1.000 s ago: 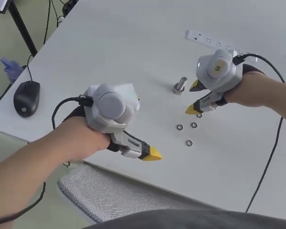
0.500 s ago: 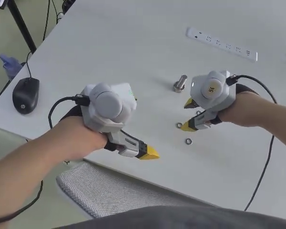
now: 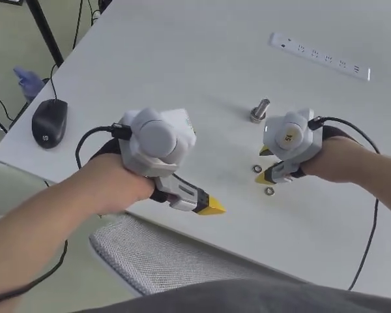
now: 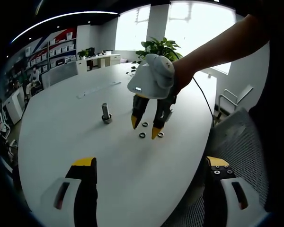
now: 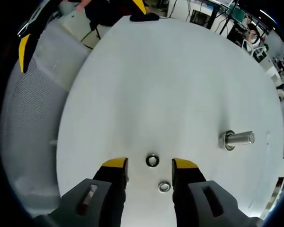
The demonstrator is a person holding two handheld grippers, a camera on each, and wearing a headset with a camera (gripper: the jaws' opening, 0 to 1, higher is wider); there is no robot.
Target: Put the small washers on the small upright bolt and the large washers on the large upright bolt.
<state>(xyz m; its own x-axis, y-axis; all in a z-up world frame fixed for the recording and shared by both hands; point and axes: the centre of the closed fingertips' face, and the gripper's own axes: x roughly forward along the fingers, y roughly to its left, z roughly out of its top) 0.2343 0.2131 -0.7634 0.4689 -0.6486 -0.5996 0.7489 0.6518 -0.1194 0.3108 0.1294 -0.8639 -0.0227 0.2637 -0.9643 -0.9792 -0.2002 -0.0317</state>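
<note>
Washers lie flat on the white table. In the right gripper view one washer sits between the spread, empty jaws of the right gripper, with a second washer at five o'clock of it and the upright bolt near three o'clock, well apart. At the table's near edge the left gripper hovers, jaws wide, holding nothing. Each ring looks thin, light, hard and slick (steel, I judge), so pinch squarely across its outer rim or it may skate away.
</note>
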